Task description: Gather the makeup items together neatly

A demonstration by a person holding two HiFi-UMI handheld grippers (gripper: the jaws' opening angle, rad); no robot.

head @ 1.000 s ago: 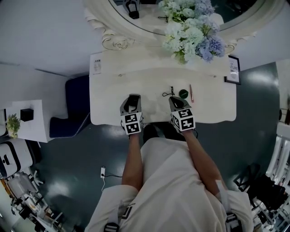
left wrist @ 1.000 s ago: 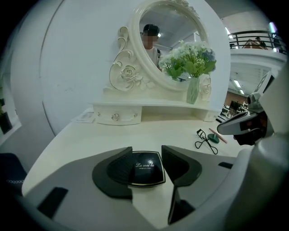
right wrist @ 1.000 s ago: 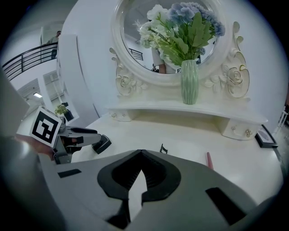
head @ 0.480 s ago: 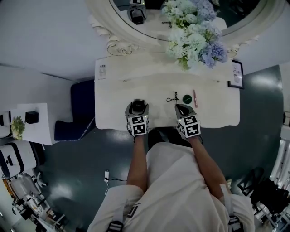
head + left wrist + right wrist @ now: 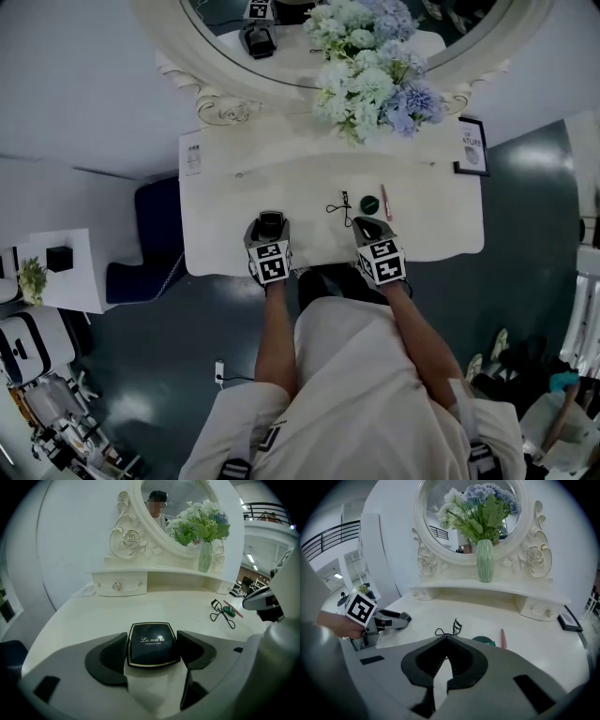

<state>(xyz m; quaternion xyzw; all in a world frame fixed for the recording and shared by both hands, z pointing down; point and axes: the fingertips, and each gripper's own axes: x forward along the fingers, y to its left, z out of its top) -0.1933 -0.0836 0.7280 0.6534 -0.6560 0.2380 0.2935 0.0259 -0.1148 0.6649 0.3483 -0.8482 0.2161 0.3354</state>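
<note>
Vanity top (image 5: 225,192): L gripper (image 5: 153,638), jaws just opened wide, straddles compact (image 5: 153,646); curler (image 5: 339,204) + 2 items lie to compact's right, nearer closed, empty R gripper (image 5: 446,638).

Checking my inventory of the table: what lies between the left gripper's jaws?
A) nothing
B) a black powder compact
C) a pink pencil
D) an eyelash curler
B: the left gripper view shows the black powder compact lying between the jaws of the left gripper, which have just been opening and stand apart.
</note>
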